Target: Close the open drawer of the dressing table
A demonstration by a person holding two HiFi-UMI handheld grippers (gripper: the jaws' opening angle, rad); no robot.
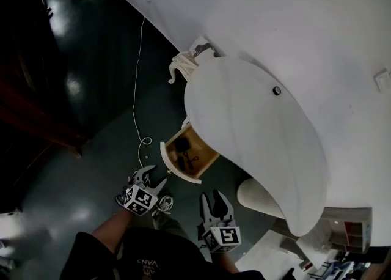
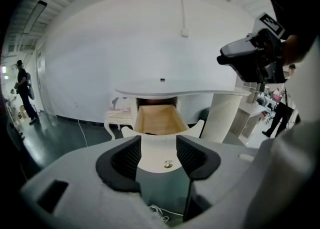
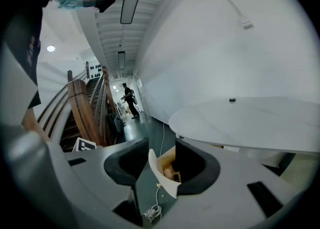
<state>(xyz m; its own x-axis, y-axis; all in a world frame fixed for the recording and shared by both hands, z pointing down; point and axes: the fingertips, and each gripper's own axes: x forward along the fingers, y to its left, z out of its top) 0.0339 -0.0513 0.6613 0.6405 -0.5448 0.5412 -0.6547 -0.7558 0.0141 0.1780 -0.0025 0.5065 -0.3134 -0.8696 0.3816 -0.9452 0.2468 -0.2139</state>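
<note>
Head view: we see the drawer [image 1: 178,167] pulled open under the tabletop [image 1: 256,138]. Left gripper view: the left hand-held gripper [image 2: 158,149] is spread, empty and facing the drawer. Right gripper view: the right hand-held gripper [image 3: 161,159] is spread and empty too. We reckon it's the approach. Next we'd push the drawer squarely in.

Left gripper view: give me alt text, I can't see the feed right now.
The open drawer of a white dressing table sits straight ahead, its white front and small knob framed between the left gripper's open jaws, which hold nothing. A white wall stands behind.
</note>
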